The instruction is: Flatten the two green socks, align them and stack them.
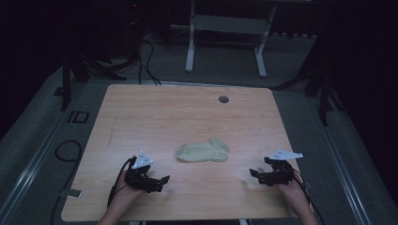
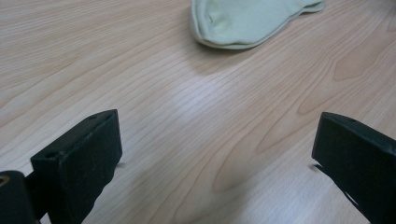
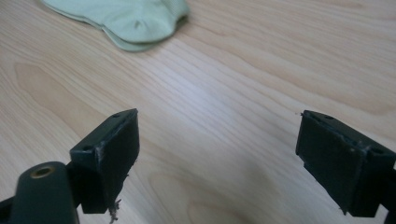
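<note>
Pale green sock [image 1: 202,152] flat on wooden table [image 1: 187,112], left gripper [image 1: 162,182] near sock's toe side, right gripper [image 1: 253,174] near its cuff side, both jaws spread wide, holding nothing, clear of sock.

Dim, dark-cornered high view; both gripper views brighter, with soft overhead sheen on the table [image 2: 196,107] and slight blur.
</note>
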`<state>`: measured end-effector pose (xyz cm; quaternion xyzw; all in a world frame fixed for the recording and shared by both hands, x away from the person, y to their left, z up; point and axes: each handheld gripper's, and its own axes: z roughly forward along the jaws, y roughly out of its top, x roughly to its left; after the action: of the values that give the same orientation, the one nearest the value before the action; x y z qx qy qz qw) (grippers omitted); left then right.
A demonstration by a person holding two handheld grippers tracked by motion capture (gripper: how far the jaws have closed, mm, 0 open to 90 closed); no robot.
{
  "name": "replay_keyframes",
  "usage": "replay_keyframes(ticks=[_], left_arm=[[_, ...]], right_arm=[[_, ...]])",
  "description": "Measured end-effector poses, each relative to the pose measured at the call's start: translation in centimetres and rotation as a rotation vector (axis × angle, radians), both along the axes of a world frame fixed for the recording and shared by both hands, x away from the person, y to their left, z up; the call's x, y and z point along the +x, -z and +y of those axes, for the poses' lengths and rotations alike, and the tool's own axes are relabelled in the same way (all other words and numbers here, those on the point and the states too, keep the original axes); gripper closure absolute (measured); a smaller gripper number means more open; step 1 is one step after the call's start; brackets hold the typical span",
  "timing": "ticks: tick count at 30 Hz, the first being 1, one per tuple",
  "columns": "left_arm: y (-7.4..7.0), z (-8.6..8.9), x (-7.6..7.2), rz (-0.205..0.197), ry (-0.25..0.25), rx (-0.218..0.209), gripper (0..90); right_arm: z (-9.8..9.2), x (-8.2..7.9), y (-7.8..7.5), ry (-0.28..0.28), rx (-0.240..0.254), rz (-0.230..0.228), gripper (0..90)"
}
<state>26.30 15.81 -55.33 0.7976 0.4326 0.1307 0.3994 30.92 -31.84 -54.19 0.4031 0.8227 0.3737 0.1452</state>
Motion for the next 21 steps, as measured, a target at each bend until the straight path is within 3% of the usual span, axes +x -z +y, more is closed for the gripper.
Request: replay_keyframes(ticks=[6,21], left_arm=[[0.0,1.8,-0.6,-0.013,-0.039,0.008,1.8],[0.1,8.2,-2.0,-0.035,-0.185,-0.059,1.9]], right_arm=[[-1.6,-0.7,0.0,0.023,0.003,-0.008,13.5],[-4.8,-2.7,0.8,0.107,0.023,-0.018,13.5]])
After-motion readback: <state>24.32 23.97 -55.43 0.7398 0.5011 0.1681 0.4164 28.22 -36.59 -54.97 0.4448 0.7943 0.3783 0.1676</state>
